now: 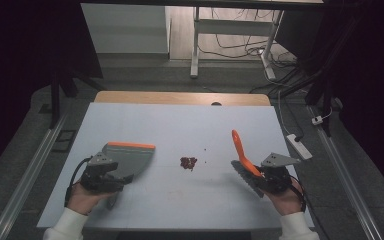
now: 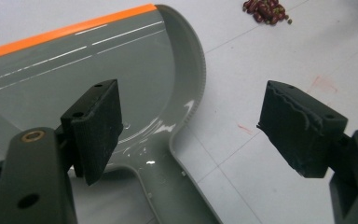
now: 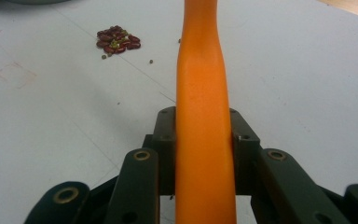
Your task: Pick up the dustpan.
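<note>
Two tools are in play: a grey dustpan [image 1: 130,159] with an orange front edge is laid flat on the white bench [image 1: 180,125], left of a small pile of red beans [image 1: 188,162]. Its handle is straddled by the left gripper [image 2: 191,123], jaws released. An orange-handled brush [image 1: 242,157] is clenched by the right gripper [image 3: 204,140], handle tilted up and away, bristles near the bench

No legible text, label, brand, number or sign appears on any surface; the grey dustpan [image 1: 130,157], the orange-handled brush [image 1: 244,159] and the white table [image 1: 180,125] carry no readable markings.
</note>
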A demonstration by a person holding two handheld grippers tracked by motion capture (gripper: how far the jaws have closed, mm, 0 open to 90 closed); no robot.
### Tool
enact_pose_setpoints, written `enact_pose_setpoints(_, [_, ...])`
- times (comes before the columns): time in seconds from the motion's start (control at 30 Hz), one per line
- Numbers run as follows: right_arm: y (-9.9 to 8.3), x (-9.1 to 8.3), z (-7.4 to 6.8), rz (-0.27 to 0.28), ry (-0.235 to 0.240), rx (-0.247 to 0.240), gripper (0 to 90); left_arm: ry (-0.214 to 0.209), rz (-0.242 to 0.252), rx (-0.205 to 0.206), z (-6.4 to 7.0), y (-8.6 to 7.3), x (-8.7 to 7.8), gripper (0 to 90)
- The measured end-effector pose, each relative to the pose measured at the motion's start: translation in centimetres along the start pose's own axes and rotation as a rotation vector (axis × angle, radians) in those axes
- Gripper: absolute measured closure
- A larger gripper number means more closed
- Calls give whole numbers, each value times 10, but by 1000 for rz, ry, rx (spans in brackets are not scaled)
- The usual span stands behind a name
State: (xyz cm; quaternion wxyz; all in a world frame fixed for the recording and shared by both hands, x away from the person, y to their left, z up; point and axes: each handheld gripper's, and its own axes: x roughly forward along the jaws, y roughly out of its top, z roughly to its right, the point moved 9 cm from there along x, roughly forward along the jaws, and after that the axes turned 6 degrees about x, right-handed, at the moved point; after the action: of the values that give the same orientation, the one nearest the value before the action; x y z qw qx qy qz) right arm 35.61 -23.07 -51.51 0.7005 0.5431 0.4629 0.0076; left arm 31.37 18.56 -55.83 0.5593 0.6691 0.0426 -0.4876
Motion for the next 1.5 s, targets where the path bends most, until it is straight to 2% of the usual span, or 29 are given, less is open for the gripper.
enact_pose_setpoints(0.6, [1, -2, 1, 9, -10, 3, 703, 2, -2, -3, 0, 1, -4, 213])
enact_pose_setpoints(0.73, [5, -4, -1, 33, 13, 14, 703, 1, -5, -1, 0, 2, -4, 213])
enact_pose_setpoints(0.93, [6, -5, 0, 42, 4, 25, 703, 5, -8, -3, 1, 3, -6, 212])
enact_pose_setpoints(1.23, [5, -3, -3, 37, 5, 23, 703, 31, -20, -30, 5, 6, -12, 213])
enact_pose_setpoints(1.5, [4, -5, 0, 44, -2, 28, 703, 53, -43, -62, 12, 8, -15, 216])
